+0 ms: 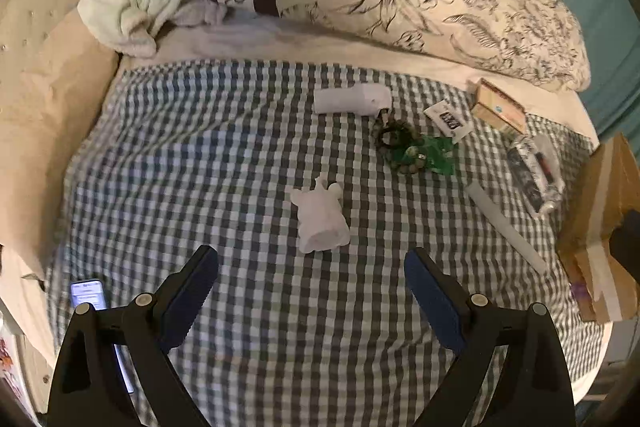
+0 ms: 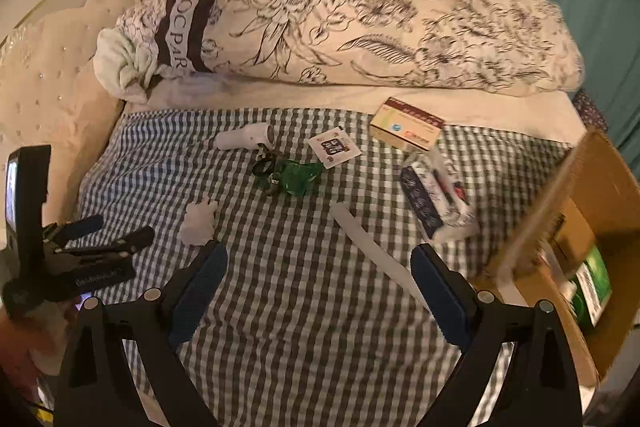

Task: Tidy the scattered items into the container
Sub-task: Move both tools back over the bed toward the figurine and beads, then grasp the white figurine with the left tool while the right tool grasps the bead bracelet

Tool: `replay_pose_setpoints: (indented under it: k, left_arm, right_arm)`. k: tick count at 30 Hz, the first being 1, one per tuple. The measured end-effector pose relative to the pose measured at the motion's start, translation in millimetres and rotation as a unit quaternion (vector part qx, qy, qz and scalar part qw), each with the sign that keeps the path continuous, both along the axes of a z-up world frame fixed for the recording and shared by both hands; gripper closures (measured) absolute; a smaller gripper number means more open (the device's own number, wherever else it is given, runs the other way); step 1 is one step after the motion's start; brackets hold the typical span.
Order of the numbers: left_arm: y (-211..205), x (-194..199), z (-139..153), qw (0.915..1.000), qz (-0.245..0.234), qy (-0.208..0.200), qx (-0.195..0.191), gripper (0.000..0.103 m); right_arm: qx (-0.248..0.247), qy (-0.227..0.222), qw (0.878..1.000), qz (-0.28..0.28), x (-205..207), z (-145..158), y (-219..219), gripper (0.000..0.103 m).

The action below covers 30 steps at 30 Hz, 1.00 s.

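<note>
Judging from here, I'm early on: my left gripper [image 1: 310, 283] and right gripper [image 2: 318, 275] hang with jaws spread, empty. 7 items lie ahead on the bed [image 2: 280, 307]; right of the jaws, the cardboard box [image 2: 592, 195] holds something green.

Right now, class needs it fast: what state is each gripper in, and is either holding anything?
Left gripper: open, holding nothing, above the checked blanket.
Right gripper: open, holding nothing.
</note>
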<state>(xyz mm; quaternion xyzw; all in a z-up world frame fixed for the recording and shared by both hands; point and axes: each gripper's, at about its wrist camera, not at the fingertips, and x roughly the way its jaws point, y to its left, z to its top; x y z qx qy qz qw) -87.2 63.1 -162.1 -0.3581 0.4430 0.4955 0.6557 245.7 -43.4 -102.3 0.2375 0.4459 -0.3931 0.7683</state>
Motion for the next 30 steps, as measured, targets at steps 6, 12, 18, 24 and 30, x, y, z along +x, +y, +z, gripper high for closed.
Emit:
replay_pose_setpoints:
  k: [6, 12, 18, 24, 30]
  left_arm:
    - [20.7, 13.5, -44.9, 0.9998, 0.008, 0.003, -0.016, 0.007]
    - [43.5, 14.3, -86.3, 0.9991, 0.018, 0.007, -0.038, 0.007]
    - [58.0, 3.1, -116.4, 0.9973, 0.033, 0.007, -0.065, 0.007]
    - [65.3, 0.3, -132.1, 0.9969, 0.022, 0.007, -0.075, 0.007]
    - [67.1, 2.1, -135.9, 0.9975, 0.003, 0.009, -0.070, 0.011]
  right_arm:
    - [0.019, -0.004, 1.000, 0.010, 32.1, -37.5, -32.7, 0.009]
    - [0.038, -0.014, 0.999, 0.015, 62.7, -75.3, -65.8, 0.009]
    - [0.040, -0.019, 0.998, 0.044, 100.1, -97.7, -83.9, 0.025]
    - [0.064, -0.011, 0.996, 0.064, 130.6, -125.4, -92.3, 0.042]
    - [0.093, 0.019, 0.994, 0.059, 141.2, -157.1, -95.7, 0.068]
